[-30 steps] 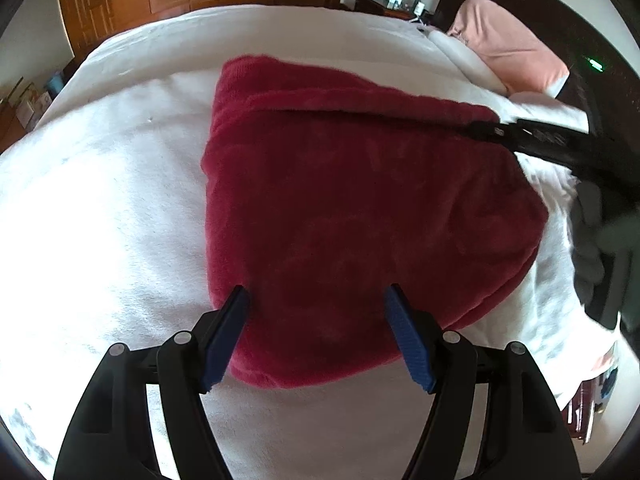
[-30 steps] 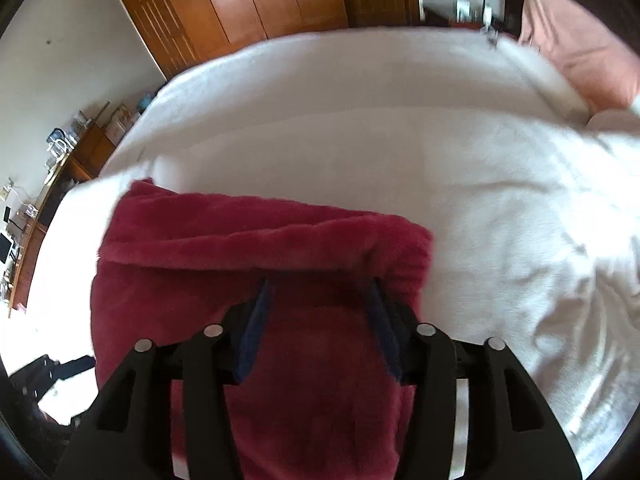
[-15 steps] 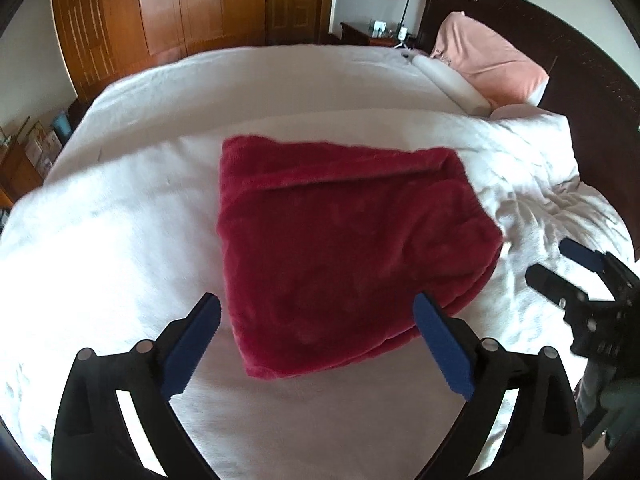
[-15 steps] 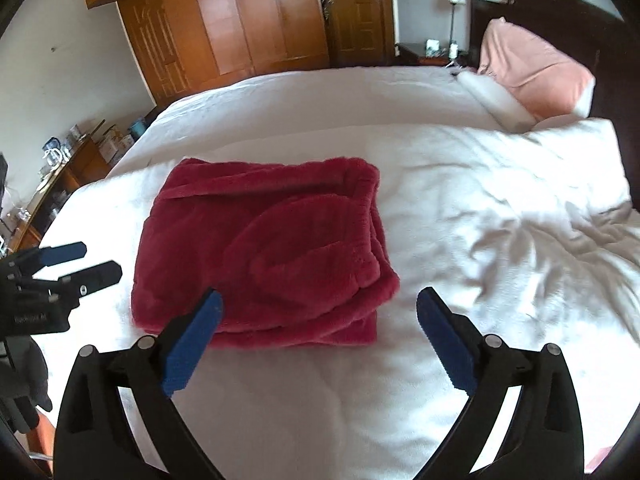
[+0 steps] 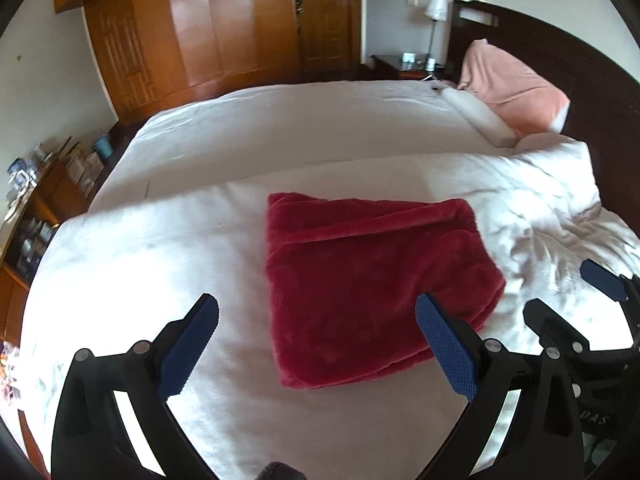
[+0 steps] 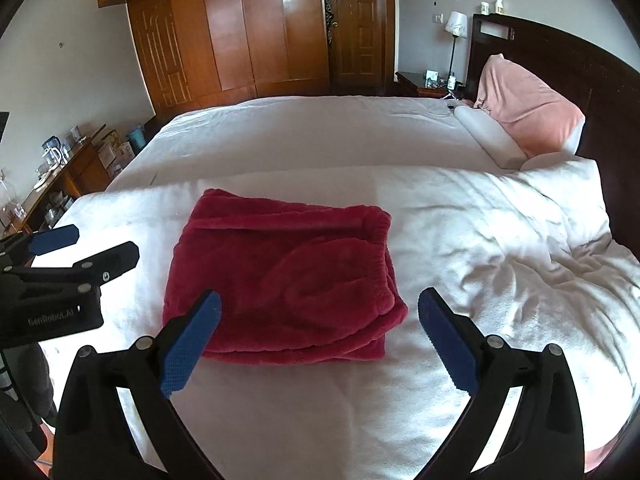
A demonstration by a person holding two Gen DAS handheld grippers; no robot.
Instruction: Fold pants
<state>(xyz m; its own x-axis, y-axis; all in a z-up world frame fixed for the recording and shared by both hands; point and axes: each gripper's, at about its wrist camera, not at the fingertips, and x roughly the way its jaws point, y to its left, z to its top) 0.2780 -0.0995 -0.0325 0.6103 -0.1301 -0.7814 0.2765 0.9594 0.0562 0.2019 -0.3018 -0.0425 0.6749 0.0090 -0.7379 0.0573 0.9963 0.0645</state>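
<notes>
Right gripper (image 5: pixel 600 300) cut by frame edge at 3 o'clock in left view, far finger partly out. Left gripper (image 6: pixel 80 248) cut at 9 o'clock in right view, body hidden. Underside layers of folded pants (image 6: pixel 280 284) hidden. Dresser clutter (image 6: pixel 52 152) at 9 o'clock blurred, too small to tell. Nightstand items (image 6: pixel 436 78) at 1 o'clock unreadable

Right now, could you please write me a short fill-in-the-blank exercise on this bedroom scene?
1. The folded pants are dark ____ in colour.
2. They lie on a ____ bedspread.
3. Both the left tongs and the right tongs stand ____, holding nothing.
4. The pillow against the headboard is ____.

Missing words: red; white; open; pink
</notes>
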